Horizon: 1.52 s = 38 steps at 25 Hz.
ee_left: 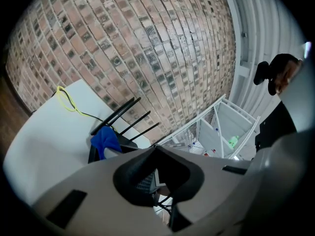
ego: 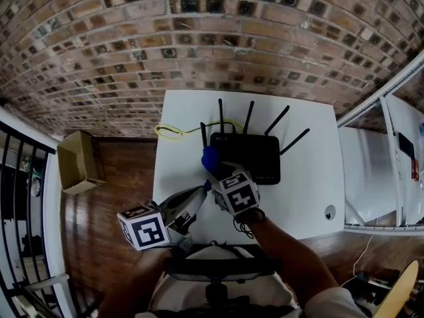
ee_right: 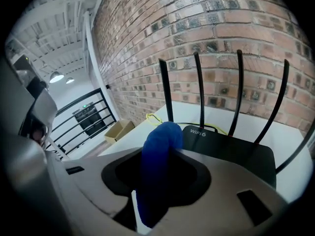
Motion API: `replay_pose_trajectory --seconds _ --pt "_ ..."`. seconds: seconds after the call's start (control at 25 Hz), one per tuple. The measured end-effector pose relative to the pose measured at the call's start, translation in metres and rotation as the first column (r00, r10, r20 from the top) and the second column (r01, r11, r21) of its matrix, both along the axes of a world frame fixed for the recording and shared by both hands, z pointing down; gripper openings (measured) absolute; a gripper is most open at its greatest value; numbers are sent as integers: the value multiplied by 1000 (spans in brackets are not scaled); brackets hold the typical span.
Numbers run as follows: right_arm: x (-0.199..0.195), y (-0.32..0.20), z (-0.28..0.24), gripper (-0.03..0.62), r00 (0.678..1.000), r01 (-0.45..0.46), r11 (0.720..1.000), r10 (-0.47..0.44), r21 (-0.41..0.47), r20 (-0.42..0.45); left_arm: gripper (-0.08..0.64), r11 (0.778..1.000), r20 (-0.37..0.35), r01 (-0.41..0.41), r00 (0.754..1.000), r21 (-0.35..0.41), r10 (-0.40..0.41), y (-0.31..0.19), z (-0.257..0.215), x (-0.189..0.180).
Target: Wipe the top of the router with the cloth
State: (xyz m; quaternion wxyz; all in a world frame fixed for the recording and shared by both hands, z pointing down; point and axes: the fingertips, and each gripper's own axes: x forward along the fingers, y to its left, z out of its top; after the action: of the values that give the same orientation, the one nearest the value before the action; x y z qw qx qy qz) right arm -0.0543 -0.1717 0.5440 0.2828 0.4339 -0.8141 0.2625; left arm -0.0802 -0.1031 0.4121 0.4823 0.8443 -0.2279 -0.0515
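Table, white and set against a brick wall, carries the black router toward its far side, with antennas standing along its back edge. The blue cloth is at the router's near left corner. It is pinched as a rolled wad in the right gripper, whose jaws are clamped on it so that the wad sticks out past the tips. The left gripper is near the person's body, just beside the right one, its jaws pressed together on nothing.

To wipe well, I judge the wad should be laid down so that cloth, not jaw tips, meets the lid. It should then be drawn in long overlapping passes from this corner across to the right side, stopping short of the antennas. Pressure should be light, since the router may slide; the idle gripper could steady its near edge.

Whether the cloth already touches the lid cannot be told, because in both views the wad itself covers the point of contact. The router's near left corner is hidden under the cloth, and the yellow cable runs out of sight behind the router
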Motion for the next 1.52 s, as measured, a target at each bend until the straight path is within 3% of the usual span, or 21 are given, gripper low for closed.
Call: replay_pose_trajectory --seconds 0.2,0.52,1.04,1.52 --pt "9 14 28 155 999 -5 998 1 -63 -54 8 1000 11 -4 1000 -9 4 1 1 1" --pt "13 14 36 155 996 0 998 -6 -65 -91 8 999 1 -29 1000 -18 29 0 1 12" --pt "21 13 39 155 998 -8 994 0 -111 -68 8 998 7 -57 998 -21 57 -2 4 34" --pt "65 18 38 155 998 -50 991 44 -125 -47 8 997 10 -67 998 -25 67 -7 6 54"
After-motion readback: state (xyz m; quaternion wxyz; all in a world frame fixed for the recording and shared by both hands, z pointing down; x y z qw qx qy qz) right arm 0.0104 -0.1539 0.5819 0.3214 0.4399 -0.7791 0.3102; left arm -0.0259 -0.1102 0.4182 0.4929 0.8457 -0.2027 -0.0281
